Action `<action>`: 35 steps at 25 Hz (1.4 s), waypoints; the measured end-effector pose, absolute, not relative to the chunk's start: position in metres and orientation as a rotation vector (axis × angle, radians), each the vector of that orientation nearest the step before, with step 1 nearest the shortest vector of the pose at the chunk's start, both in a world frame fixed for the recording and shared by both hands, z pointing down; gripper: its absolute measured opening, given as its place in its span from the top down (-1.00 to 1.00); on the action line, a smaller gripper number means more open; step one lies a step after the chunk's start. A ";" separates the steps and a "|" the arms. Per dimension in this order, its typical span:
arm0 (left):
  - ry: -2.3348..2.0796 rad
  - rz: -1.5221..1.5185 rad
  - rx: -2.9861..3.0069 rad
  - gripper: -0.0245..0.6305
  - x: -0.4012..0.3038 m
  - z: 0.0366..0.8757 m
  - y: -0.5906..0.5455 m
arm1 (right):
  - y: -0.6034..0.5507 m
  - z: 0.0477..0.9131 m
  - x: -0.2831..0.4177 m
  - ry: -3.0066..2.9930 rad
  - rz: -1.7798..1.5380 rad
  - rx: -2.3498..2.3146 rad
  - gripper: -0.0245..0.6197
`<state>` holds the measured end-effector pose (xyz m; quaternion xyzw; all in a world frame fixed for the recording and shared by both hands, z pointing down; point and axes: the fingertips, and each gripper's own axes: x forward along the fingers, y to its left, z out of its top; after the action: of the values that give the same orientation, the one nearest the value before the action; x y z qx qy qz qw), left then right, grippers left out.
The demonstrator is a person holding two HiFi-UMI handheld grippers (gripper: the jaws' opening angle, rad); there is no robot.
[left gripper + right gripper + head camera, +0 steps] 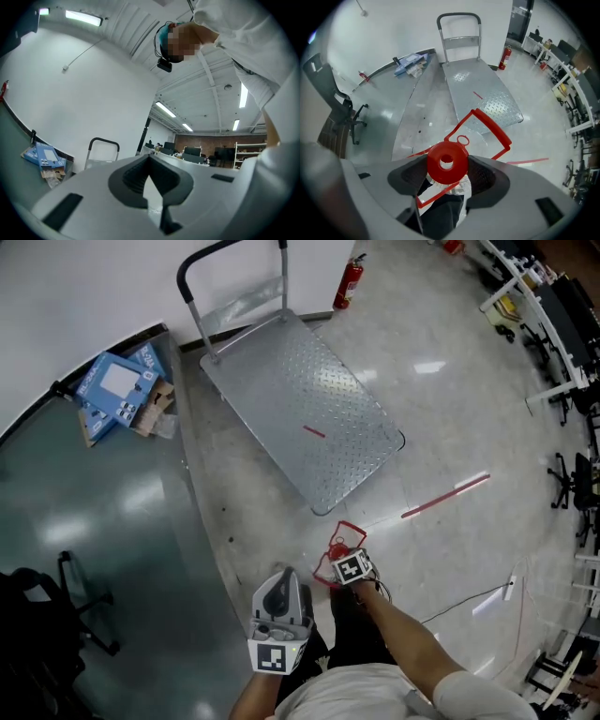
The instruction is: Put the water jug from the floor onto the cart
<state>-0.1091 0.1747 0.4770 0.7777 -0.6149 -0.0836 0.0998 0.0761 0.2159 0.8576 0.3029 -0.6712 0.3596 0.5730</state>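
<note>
The water jug (447, 164) shows mostly as a red cap with a red wire-like handle (348, 532) sticking out beyond it. My right gripper (447, 177) is shut on the jug's neck just under the cap, holding it over the pale floor a short way from the near corner of the cart (305, 413). The cart is a bare diamond-plate platform with an upright push handle (230, 277) at its far end. The jug's body is hidden under the gripper (351, 568). My left gripper (286, 579) is beside my body, tilted upward, jaws together on nothing (150, 161).
A fire extinguisher (348, 282) stands by the wall beyond the cart. Blue cardboard boxes (117, 390) lie at the left wall. An office chair (42, 615) is at my left. Red tape (445, 496) and a cable (469, 601) cross the floor; desks and chairs (553, 324) line the right.
</note>
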 end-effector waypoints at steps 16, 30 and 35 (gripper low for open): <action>-1.820 -0.376 2.426 0.92 -0.110 0.396 0.078 | 0.020 0.729 0.060 -1.756 0.748 0.880 0.07; -1.900 -0.256 2.432 0.92 -0.078 0.377 -0.033 | -0.117 0.750 0.058 -1.763 0.696 0.812 0.08; -1.840 -0.222 2.428 0.92 -0.088 0.393 -0.069 | -0.136 0.774 0.058 -1.725 0.745 0.829 0.08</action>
<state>-0.0880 -0.0693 0.3927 0.7942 -0.6017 -0.0725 0.0435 0.0577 -0.1356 0.7743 0.3453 -0.7188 0.3104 0.5174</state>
